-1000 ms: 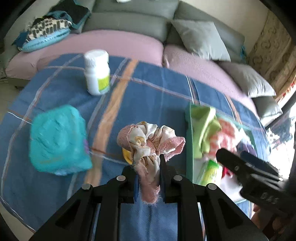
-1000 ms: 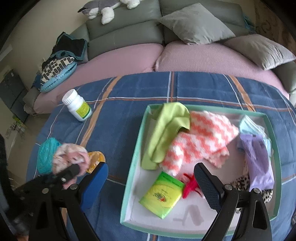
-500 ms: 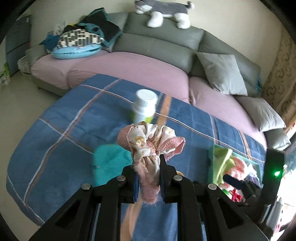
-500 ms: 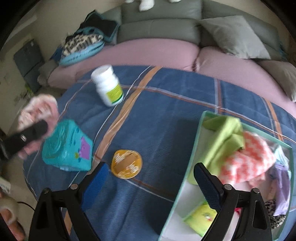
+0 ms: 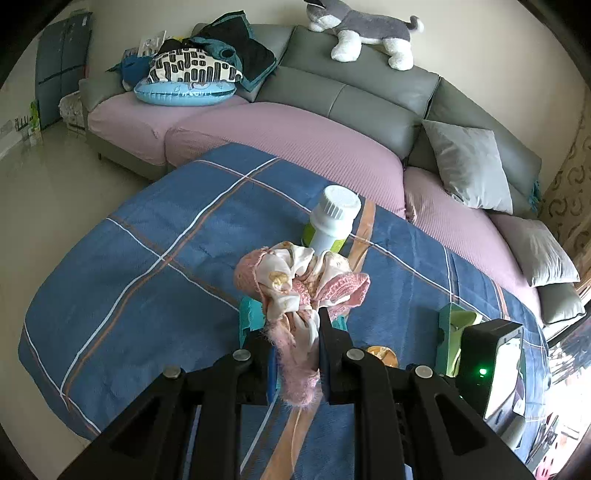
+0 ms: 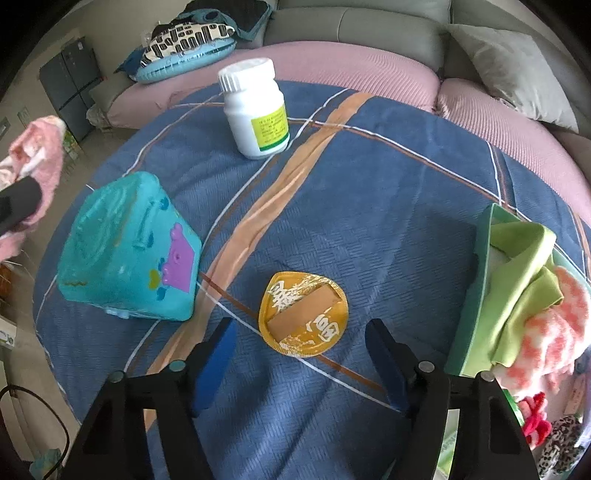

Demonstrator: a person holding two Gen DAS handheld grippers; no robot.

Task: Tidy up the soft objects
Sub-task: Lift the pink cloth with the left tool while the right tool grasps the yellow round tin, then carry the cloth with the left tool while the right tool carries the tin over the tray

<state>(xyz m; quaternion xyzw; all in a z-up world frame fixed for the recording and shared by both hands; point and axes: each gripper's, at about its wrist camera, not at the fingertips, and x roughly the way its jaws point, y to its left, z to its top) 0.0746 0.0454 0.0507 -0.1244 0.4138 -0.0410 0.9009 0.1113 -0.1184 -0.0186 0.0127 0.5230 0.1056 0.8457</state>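
Observation:
My left gripper (image 5: 295, 332) is shut on a pink and cream cloth (image 5: 299, 284) and holds it in the air above the blue checked cover (image 5: 147, 258). The cloth also shows at the left edge of the right wrist view (image 6: 33, 162). My right gripper (image 6: 301, 354) is open and empty, low over the cover, with a round yellow packet (image 6: 303, 314) between its fingers. A green-rimmed tray (image 6: 476, 280) at the right holds a green cloth (image 6: 517, 273) and an orange-and-white cloth (image 6: 550, 343).
A white bottle (image 6: 256, 110) stands at the far side of the cover. A teal box (image 6: 129, 251) lies to the left of the yellow packet. A sofa (image 5: 369, 110) with grey cushions and a plush dog (image 5: 365, 29) lies behind.
My left gripper has risen and drawn back to the left with the cloth. My right gripper has swung left from above the tray to above the yellow packet.

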